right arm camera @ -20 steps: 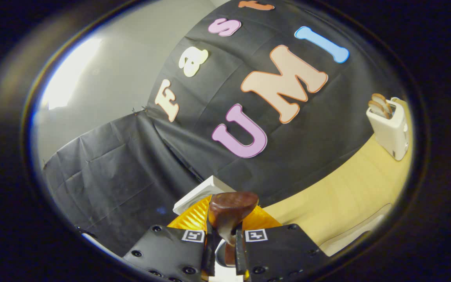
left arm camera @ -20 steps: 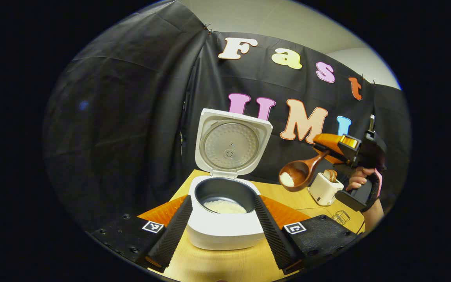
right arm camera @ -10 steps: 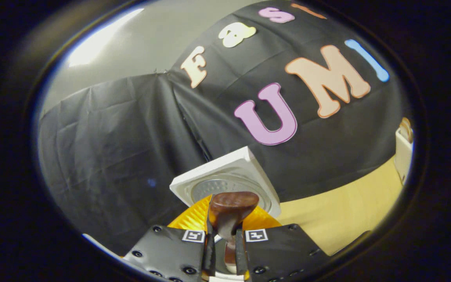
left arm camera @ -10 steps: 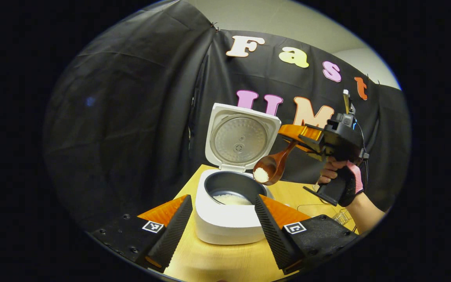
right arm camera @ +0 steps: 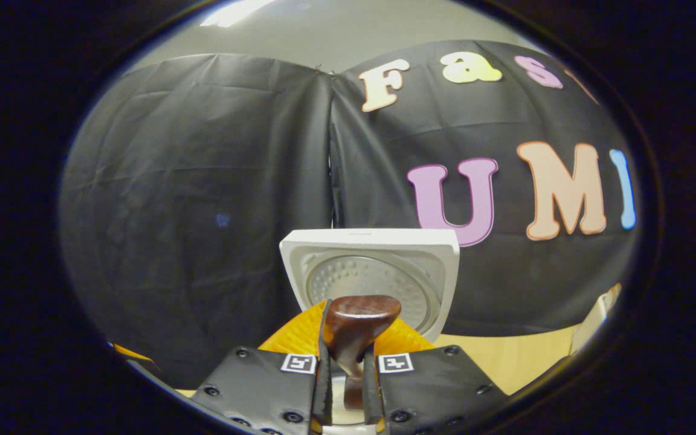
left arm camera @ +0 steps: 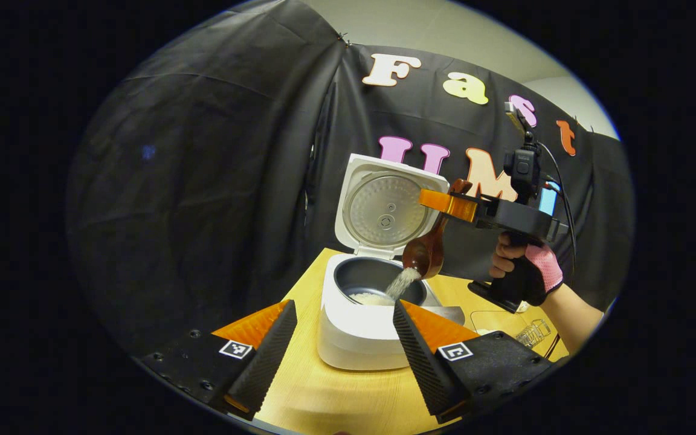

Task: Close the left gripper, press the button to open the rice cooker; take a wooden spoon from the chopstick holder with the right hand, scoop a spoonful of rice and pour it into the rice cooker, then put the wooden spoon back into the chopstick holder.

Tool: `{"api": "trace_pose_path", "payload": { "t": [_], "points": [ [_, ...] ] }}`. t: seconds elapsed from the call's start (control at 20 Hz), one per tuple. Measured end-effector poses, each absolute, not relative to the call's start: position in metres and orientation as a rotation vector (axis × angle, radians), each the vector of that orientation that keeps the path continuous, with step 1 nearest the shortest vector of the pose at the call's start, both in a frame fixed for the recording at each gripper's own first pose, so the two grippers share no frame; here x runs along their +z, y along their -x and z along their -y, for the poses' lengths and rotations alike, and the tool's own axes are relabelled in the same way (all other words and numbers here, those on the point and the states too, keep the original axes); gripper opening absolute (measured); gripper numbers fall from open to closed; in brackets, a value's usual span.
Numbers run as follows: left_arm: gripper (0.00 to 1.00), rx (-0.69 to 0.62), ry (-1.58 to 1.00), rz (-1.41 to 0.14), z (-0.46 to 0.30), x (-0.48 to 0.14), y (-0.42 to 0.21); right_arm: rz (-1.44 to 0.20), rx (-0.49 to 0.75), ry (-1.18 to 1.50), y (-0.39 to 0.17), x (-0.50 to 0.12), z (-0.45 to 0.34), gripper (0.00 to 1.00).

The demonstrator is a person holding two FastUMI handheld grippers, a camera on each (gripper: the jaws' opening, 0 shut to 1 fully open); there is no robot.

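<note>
Right claw [left arm camera: 444, 202] pinches the spoon [left arm camera: 428, 251] handle, bowl tipped over the open cooker [left arm camera: 372, 314] on the counter [left arm camera: 336, 399]; rice [left arm camera: 401, 283] streams into the pot. Left claw [left arm camera: 343, 347] is spread wide, held near the cooker's front, gripping nothing.

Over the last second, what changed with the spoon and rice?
The right gripper carried the brown wooden spoon over the white rice cooker and tipped it; white rice now pours into the pot. The lid stayed up, the left gripper open.
</note>
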State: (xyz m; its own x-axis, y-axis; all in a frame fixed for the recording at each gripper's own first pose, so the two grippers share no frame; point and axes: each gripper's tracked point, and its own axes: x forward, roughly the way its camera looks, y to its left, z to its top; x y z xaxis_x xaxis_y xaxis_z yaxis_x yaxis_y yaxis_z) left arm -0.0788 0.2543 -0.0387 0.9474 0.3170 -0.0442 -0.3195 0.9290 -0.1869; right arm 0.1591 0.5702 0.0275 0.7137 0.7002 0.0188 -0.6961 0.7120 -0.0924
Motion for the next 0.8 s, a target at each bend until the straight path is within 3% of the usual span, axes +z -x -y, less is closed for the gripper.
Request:
{"api": "trace_pose_path", "payload": {
  "t": [0.5,0.8],
  "points": [
    [0.95,0.274,0.162,-0.018,-0.236,-0.038,0.083,0.208,0.734,0.466,-0.145,0.012,-0.582,0.24],
    [0.95,0.231,0.149,-0.030,-0.226,-0.042,0.083,0.179,0.726,0.439,-0.138,0.009,-0.571,0.24]
  ]
}}
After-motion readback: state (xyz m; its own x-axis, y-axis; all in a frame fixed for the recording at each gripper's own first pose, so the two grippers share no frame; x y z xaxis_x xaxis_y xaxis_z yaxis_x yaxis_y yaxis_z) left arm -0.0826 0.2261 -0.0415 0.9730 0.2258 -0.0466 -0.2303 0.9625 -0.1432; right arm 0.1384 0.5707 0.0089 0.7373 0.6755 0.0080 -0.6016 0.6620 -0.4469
